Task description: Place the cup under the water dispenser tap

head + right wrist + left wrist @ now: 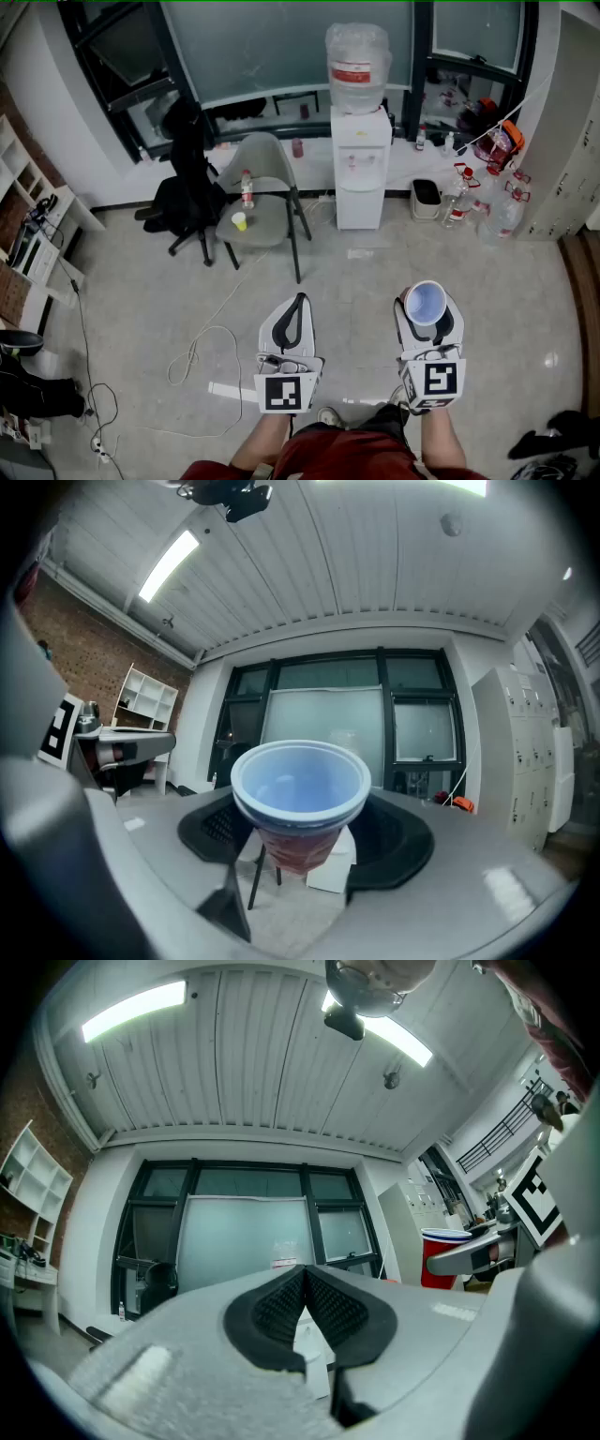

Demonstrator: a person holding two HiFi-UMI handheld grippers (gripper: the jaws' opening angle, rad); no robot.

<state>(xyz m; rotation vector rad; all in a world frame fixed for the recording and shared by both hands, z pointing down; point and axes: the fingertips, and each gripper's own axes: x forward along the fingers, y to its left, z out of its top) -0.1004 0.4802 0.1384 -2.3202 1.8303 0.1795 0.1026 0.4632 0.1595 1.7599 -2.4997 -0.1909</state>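
While the person stood over a pale grey floor (375, 267), the cup (298, 803) sat upright between the jaws of the right gripper (305, 846), which were spread wide and pressed against its tapered red plastic sides with ribbed black pads. Its round white rim and pale bluish inside faced up. The left gripper (305, 1302) carried nothing, its ribbed black pads closed together. The cup was well apart from the water dispenser (360, 173), a white boxy column topped by a clear bottle, standing against the window (281, 47). The dispenser's taps were too small to make out, and from the head view only the cup's rim and inside showed.
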